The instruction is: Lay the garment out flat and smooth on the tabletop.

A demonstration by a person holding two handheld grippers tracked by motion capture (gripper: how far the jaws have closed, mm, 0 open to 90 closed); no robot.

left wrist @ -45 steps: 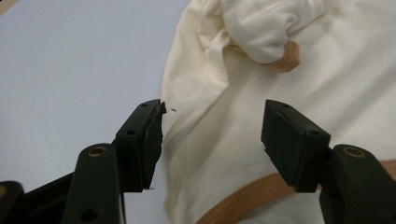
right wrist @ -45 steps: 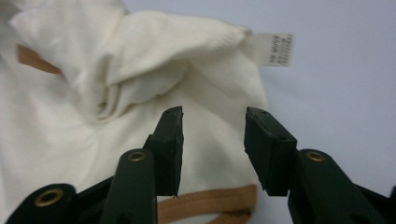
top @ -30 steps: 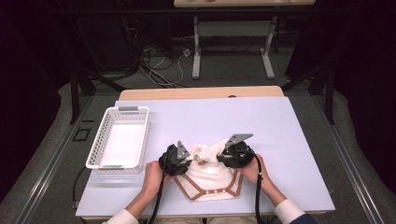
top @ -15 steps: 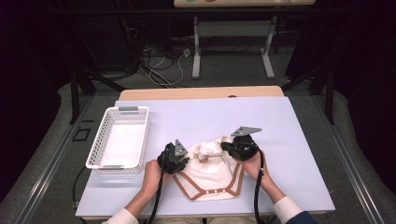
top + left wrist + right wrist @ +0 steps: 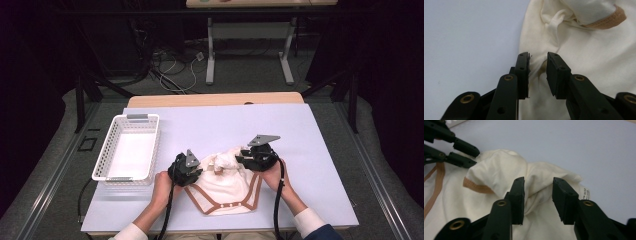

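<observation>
The right gripper (image 5: pixel 248 156) has shifted outward since a second ago and its jaws have just been opening — apart now over a bunched fold of the cream garment (image 5: pixel 225 182), which lies on the table (image 5: pixel 320 150) near its front edge. The left gripper (image 5: pixel 537 68) has its jaws narrowly apart astride a fold, so a regrasp looks due.

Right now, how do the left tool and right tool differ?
Gap: the left tool stands narrower than the right tool, whose jaws have just been opening. Place: the left tool sits at the cream garment's left edge, the right tool at its bunched upper right. Shared: both have a fold of cloth between their jaws, low over the table.
</observation>
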